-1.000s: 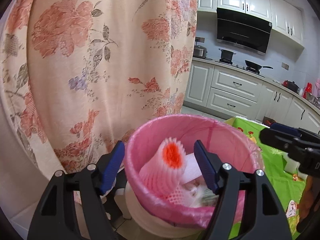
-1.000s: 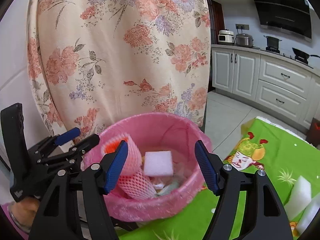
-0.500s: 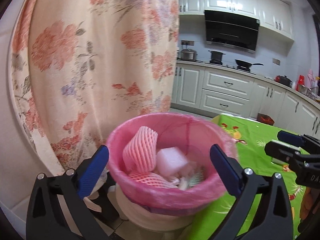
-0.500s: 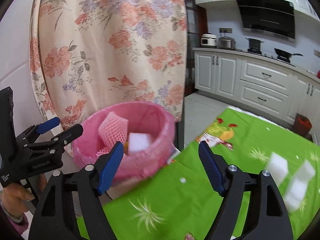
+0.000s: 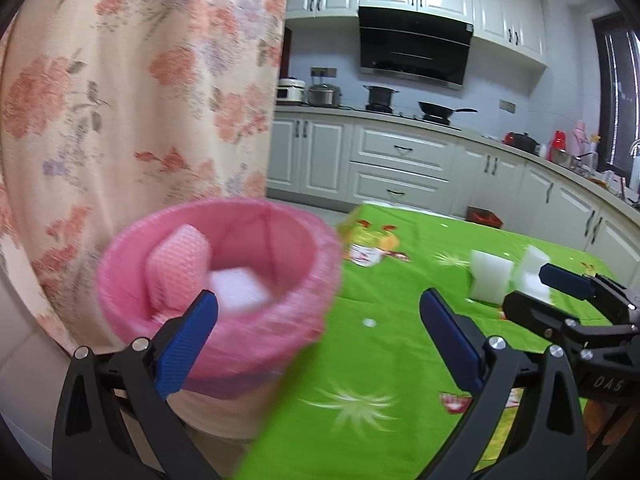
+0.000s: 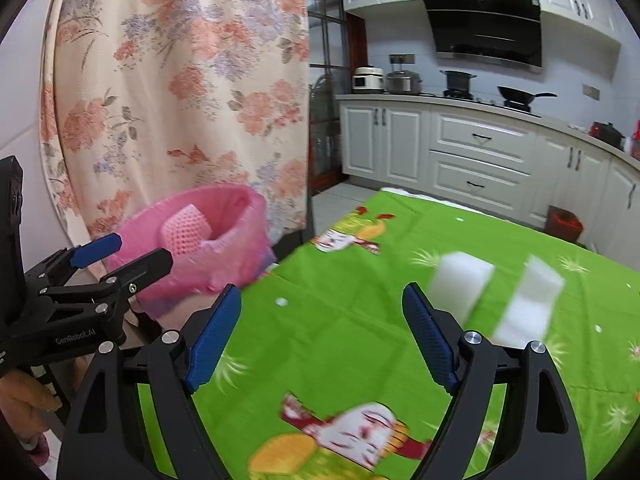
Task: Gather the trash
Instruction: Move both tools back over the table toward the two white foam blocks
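Beside the green tablecloth (image 6: 360, 320), at its left edge: pink-lined bin (image 5: 224, 292) holding a pink foam net (image 5: 178, 268) and a white foam block (image 5: 240, 292). On the cloth — two more white foam blocks (image 6: 460, 284), side by side. Left gripper (image 5: 318, 340) spread wide, empty; right gripper (image 6: 322, 336) likewise — fingers parted, holding nothing.

left claw (image 6: 116, 256) "GenRoboLAI", perhaps, right claw (image 5: 560, 292) "DAS"

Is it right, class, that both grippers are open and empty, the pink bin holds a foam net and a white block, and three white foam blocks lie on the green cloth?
Not quite: only two white foam blocks lie on the green cloth, as the right wrist view shows. The rest stands.
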### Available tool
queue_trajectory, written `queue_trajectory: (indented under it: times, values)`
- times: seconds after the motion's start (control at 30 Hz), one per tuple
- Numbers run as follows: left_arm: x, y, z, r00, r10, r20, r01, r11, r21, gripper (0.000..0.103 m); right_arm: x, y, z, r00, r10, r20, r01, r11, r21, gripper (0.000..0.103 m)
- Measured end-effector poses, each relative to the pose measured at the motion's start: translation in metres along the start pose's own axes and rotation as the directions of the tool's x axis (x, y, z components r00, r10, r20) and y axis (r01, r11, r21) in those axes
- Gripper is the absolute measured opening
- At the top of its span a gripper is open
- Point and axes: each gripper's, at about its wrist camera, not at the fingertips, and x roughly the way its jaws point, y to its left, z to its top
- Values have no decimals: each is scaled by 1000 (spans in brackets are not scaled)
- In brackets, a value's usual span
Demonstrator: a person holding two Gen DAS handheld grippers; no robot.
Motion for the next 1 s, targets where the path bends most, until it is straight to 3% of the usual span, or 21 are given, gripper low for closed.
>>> queue_trajectory:
  times: [0.37,0.6,1.0]
  values:
    - [18,-72,-22,993,-99,-66,104,992,67,98,-15,-69,-30,989,-141,-37,144,984,105,81]
    - [47,-114,-26,984,-117,-131,132,985,110,98,-15,-135,-43,965,-247,-90,261,937,232,81]
    - [93,-137,-23,978,-91,-189,113,988,109,98,44,-176,-32,935,-288,-207,336,907,255,81]
